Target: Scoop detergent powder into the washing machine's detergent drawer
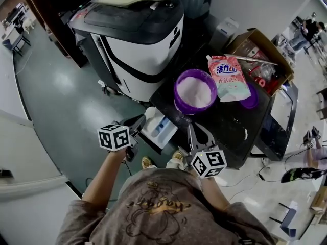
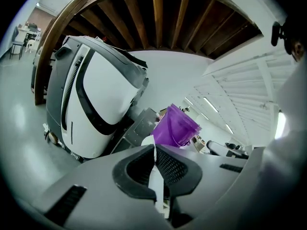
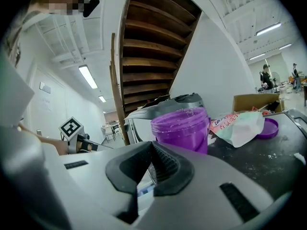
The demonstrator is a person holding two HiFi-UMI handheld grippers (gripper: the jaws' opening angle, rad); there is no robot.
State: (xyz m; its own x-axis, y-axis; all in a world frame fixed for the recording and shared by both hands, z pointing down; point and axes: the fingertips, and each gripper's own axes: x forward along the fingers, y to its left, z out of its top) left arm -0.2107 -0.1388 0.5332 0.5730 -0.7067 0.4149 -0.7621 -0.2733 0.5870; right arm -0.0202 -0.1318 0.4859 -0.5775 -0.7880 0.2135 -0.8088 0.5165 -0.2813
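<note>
The white detergent drawer (image 1: 159, 128) with a blue compartment is out of the washing machine (image 1: 138, 40) and hangs at the black table's near left corner. My left gripper (image 1: 139, 128) is shut on the drawer's thin white edge (image 2: 155, 176). A purple bucket (image 1: 177, 88) on the table holds white powder. My right gripper (image 1: 190, 129) points at the bucket (image 3: 182, 128) from the near side. It is shut on a thin clear speckled piece (image 3: 151, 172), apparently a scoop's handle. The drawer (image 3: 144, 189) shows below those jaws.
A pink and white detergent bag (image 1: 230, 75) and a purple lid (image 1: 251, 100) lie right of the bucket on the black table (image 1: 230, 131). An open cardboard box (image 1: 260, 52) stands at the back right. Green floor lies to the left.
</note>
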